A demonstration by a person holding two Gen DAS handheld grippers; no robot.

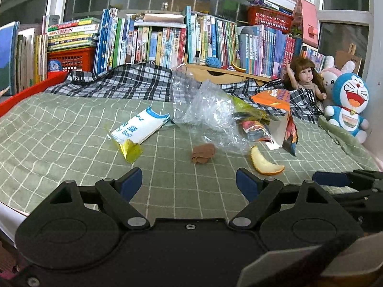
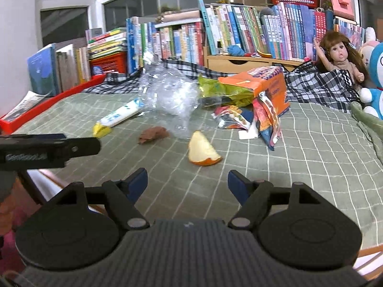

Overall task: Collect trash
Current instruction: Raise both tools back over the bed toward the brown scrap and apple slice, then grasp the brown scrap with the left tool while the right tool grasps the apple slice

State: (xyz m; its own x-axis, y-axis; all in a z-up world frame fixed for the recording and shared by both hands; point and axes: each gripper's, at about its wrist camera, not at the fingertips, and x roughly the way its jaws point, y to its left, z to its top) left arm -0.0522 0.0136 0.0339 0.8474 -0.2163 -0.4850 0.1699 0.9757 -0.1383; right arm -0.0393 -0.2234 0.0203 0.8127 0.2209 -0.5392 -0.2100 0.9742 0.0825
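Centre of frame, on green checked bedspread [image 1: 71,129]: one clear plastic bag [image 1: 203,110], light, crinkly, slippery, best pinched at a bunched fold. Right of it, one orange carton [image 1: 275,100], stiff. Left, one white packet [image 1: 141,129]. Lower centre, one orange peel [image 1: 264,162], one brown wad [image 1: 202,154]. Left gripper [image 1: 189,184] and right gripper [image 2: 188,184] both spread wide, empty.

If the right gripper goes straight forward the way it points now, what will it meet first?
Most likely the orange peel. It lies on the green checked bedcover just ahead of the open right gripper, slightly right of its centre line. Nothing lies between them. Depth is uncertain, so the fingers could touch the bedcover first.
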